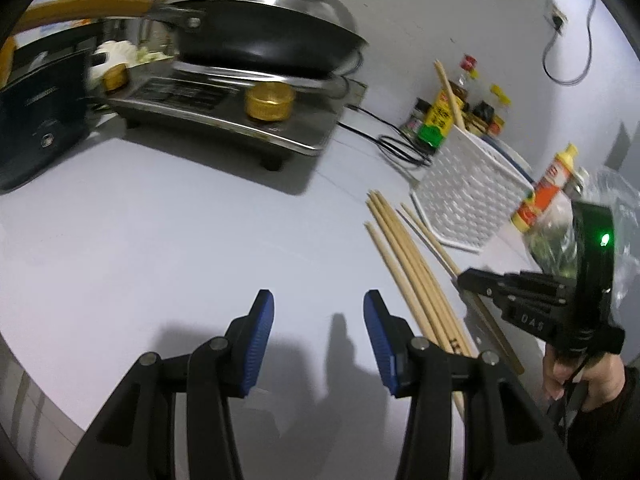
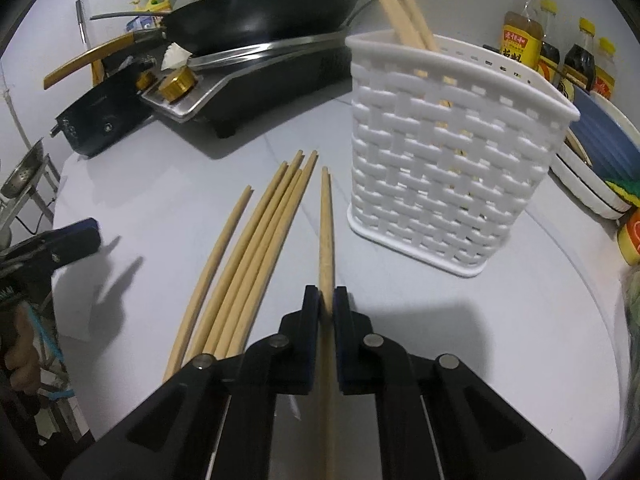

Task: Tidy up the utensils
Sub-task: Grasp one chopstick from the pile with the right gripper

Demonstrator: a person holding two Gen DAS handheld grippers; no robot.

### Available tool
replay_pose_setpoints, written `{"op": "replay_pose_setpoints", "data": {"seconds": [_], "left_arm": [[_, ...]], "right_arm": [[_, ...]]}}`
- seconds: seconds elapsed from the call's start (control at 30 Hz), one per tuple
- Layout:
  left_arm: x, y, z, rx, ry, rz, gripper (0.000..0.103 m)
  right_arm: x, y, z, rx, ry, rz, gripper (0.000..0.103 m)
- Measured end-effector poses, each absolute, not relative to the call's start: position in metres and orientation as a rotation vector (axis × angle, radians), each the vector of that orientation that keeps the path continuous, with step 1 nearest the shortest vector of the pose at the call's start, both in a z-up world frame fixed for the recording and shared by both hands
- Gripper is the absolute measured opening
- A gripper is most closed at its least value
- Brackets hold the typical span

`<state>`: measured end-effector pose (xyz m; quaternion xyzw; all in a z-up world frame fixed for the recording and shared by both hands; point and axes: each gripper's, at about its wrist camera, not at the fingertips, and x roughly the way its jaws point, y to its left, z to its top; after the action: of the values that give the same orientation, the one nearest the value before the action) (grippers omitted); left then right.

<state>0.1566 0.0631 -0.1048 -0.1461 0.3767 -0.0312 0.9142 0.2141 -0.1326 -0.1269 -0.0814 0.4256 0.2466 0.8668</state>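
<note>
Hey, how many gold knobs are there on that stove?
2. One gold knob sits near the right front corner of the stove; the other is further left, beside the dark appliance. None seems hidden.

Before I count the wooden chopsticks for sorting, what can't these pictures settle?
- Wooden chopsticks inside the white woven plastic basket: right wrist view, wall hides their lower ends and number.
- Loose chopsticks on the table: near ends hidden under the right gripper.
- Clamped chopsticks: one or two, unclear.
</note>
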Motion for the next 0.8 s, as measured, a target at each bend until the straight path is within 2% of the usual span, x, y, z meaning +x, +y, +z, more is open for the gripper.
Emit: {"op": "replay_pose_setpoints", "data": {"seconds": [0.47, 0.8], "left_arm": [[0.187, -0.012, -0.112, -0.127, 0.847, -0.115, 0.046], [0.192, -0.035, -0.124, 0.062, 0.874, -0.076, 0.046]], "right_arm": [[0.188, -0.16, -0.097, -0.117, 0.788, 0.587, 0.007], [0.189, -0.181, -0.094, -0.058, 0.768, 0.591, 0.007]]}}
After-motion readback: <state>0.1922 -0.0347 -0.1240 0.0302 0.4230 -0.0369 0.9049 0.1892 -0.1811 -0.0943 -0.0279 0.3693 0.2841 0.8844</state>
